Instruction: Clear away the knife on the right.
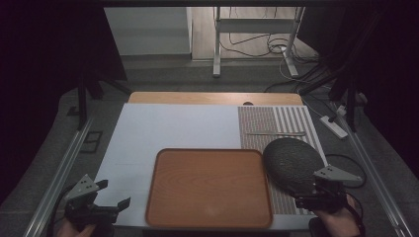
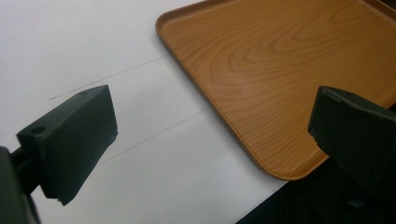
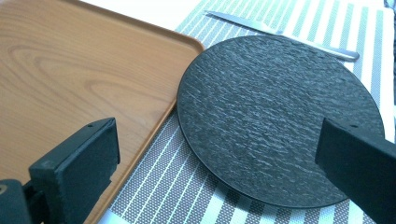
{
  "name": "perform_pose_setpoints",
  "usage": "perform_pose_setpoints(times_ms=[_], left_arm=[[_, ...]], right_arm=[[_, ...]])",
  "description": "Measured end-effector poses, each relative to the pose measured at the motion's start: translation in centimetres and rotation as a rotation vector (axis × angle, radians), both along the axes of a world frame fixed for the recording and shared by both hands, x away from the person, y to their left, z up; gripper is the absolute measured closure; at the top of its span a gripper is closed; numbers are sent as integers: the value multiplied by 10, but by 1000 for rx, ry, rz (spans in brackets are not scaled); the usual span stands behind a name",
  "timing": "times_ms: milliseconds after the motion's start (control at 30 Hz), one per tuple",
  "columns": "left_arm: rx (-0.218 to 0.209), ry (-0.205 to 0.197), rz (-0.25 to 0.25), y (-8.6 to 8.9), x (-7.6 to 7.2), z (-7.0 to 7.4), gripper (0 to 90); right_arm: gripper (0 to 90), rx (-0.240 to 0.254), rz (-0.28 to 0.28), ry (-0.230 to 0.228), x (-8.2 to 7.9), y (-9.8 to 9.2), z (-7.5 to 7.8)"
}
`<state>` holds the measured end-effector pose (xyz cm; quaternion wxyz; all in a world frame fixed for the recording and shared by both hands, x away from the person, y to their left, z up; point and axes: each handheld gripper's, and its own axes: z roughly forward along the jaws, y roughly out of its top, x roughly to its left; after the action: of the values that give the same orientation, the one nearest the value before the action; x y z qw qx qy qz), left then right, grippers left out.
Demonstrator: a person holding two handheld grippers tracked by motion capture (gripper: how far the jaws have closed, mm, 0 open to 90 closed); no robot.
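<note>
An empty wooden tray (image 1: 210, 187) lies at the near middle of the white table top (image 1: 168, 128); its near corner (image 2: 280, 84) reaches toward my left gripper. To the tray's right, a round black slate plate (image 1: 291, 163) rests on a striped placemat (image 1: 276, 123). My left gripper (image 1: 112, 193) hovers at the table's near left corner, open and empty, with white surface between its jaws (image 2: 205, 140). My right gripper (image 1: 309, 195) is held at the plate's near edge, open, jaws spread wide over the plate (image 3: 280, 116) and empty.
A table knife (image 1: 276, 133) lies on the placemat beyond the plate, and its blade (image 3: 280, 33) appears past the plate's far rim. The tray's edge (image 3: 154, 126) sits next to the plate. Metal rails flank the table; cables and a power strip (image 1: 335, 126) lie on the floor at right.
</note>
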<state>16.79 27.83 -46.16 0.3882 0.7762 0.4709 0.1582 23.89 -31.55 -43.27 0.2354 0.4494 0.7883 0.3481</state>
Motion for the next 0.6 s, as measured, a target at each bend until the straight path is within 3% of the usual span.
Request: perform_pose_setpoints(times_ms=[600], left_arm=[[-7,1,0,1,0,0,16]], right_arm=[[5,5,27,41,3,1,-1]])
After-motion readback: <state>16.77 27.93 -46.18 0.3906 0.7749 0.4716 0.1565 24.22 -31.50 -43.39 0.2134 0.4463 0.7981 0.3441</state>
